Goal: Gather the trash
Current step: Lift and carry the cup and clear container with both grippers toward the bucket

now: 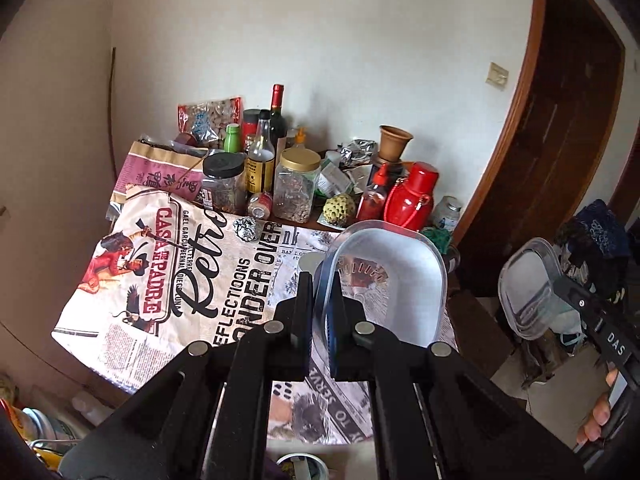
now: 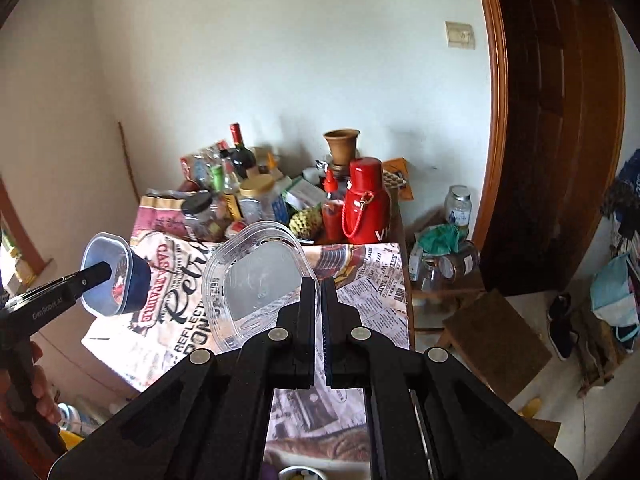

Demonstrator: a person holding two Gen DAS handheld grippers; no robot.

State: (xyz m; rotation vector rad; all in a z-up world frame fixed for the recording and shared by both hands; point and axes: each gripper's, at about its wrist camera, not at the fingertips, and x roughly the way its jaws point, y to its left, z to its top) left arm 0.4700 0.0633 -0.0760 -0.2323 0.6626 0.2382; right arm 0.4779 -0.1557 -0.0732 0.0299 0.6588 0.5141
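My left gripper [image 1: 323, 280] is shut on the rim of a clear plastic tub [image 1: 390, 280] with a dark blue wall and holds it above the table; the tub also shows in the right wrist view [image 2: 114, 276]. My right gripper [image 2: 320, 286] is shut on the rim of a clear plastic lid [image 2: 256, 280] and holds it in the air beside the tub; the lid also shows in the left wrist view [image 1: 528, 292]. A ball of crumpled foil [image 1: 245, 229] lies on the printed tablecloth [image 1: 160, 280].
Jars, bottles, a red flask [image 1: 412, 196], a clay pot [image 1: 394, 142], a custard apple [image 1: 339, 209] and snack bags crowd the table's far end. A dark wooden door [image 1: 560, 140] stands on the right. Boxes, shoes and clutter lie on the floor at right [image 2: 560, 320].
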